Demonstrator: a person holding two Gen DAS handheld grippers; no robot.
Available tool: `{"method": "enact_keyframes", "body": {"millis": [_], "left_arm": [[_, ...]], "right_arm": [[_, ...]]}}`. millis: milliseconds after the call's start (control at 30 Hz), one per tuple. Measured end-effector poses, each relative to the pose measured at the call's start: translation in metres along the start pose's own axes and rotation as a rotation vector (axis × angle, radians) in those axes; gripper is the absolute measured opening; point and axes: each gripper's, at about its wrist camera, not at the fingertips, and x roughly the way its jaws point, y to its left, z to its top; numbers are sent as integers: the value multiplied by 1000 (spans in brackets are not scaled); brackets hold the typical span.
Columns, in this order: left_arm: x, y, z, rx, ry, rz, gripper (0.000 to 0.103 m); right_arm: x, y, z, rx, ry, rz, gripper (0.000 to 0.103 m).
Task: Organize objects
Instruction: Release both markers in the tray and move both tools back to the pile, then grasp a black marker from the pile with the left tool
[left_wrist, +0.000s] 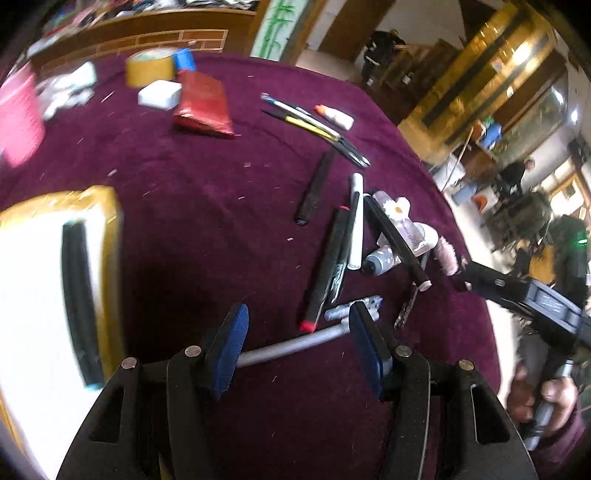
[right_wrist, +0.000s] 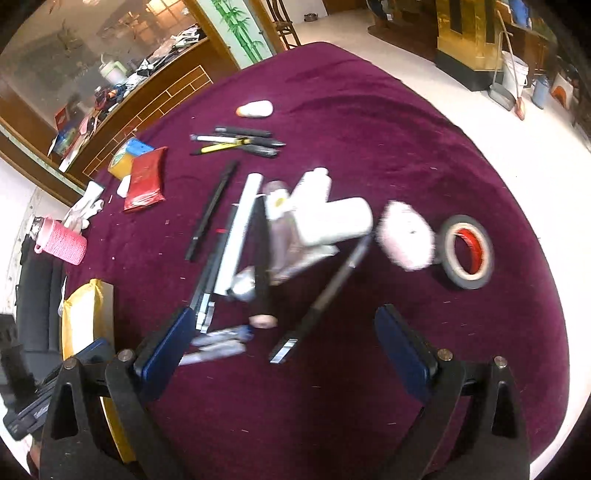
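The white box (left_wrist: 33, 295) at nine o'clock runs off the left edge, blurred. The fluffy pink thing (right_wrist: 406, 236) is smeared beyond telling.

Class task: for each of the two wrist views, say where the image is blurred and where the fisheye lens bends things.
Left wrist view: the white tray with the yellow rim and the pink cup smear with motion; the maroon tablecloth curves at its edge. Right wrist view: the white bottle and the fluffy pink roller blur; the grey tape roll stays sharper.

both grippers have black angular arms with round silver rivets, blue-padded fingers (left_wrist: 236, 325), and a maroon sleeve (left_wrist: 561, 450).
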Motion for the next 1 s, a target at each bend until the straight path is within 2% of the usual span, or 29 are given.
{"method": "enact_keyframes", "body": {"millis": [67,133,267,367,567,667,767,833,900,1000], "left_arm": [[15,-12,8,26,12,44,50],[24,-20,20,47,9,49,50],[52,-28,63,75,-38,91,50],[83,-31,91,78,-29,121,50],[134,-44,108,141,41,177,49],[141,-57,106,226,25,227,48],[142,-61,105,236,19,238,40],[139,-62,104,237,12,238,24],[137,-64,101,234,13,231,11],[136,-65,98,231,15,242,11]], "right_arm": [[0,-9,3,-27,-8,-2,98],[-4,-13,4,-62,-14,-5,98],[-11,-31,3,-104,-19,4,98],[-15,-49,4,-101,-12,15,98],[-17,-80,7,-86,5,6,98],[-15,-89,11,-77,6,4,98],[-13,-89,16,-77,6,9,98],[-11,-85,19,-88,8,16,98],[-8,-78,21,-107,12,18,98],[-3,-68,22,-129,24,25,98]]}}
